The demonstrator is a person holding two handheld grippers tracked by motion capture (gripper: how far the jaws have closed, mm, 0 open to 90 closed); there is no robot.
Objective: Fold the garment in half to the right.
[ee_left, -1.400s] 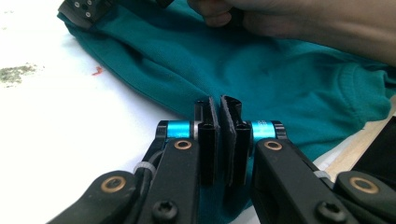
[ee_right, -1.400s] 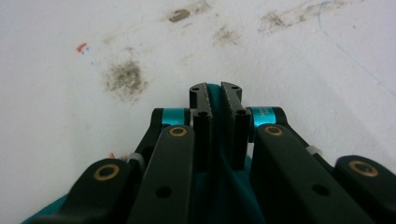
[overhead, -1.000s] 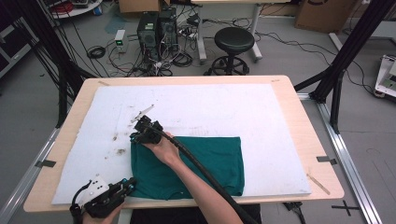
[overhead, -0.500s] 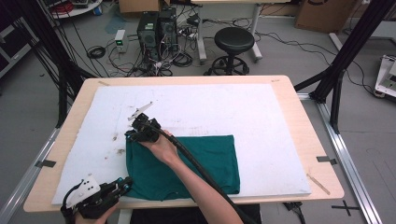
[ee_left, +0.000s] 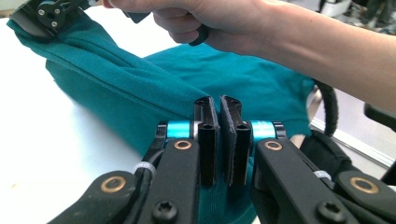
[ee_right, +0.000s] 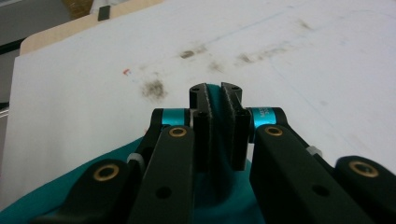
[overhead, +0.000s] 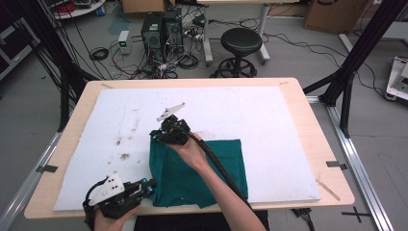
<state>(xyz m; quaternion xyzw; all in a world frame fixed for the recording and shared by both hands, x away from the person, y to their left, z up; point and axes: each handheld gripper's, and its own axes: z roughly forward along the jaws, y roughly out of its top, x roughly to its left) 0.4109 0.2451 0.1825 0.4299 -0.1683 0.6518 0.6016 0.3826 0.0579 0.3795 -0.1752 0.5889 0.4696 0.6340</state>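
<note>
A wooden table (overhead: 298, 96) seen from above carries a large white sheet (overhead: 240, 120), smudged with a few dark marks toward its left side. At the near left corner, a person's hand grips the left gripper (overhead: 150, 186), which lies low and points rightward at the near left corner of a teal cloth (overhead: 192, 178). In the left gripper view its two black jaws are pressed together on a fold of that cloth (ee_left: 140, 98), which runs taut and ridged away from the jaws toward the other gripper. The cloth itself lies on the near middle of the white sheet, its near edge almost at the sheet's front border, its right part flat and its left part gathered into folds. Farther back, at the cloth's far left corner, the right gripper (overhead: 155, 136) is held by a hand (overhead: 190, 151) whose forearm crosses over the cloth from the bottom of the picture (a thick black cable trails along that arm). In the right gripper view (ee_right: 215, 95) the jaws are closed on a thin strip of teal fabric between the pads, with the stained white sheet (ee_right: 303, 60) beyond them. Past the table, on the floor, stand a round black stool (overhead: 240, 41) and computer towers (overhead: 161, 29) among tangled cables
</note>
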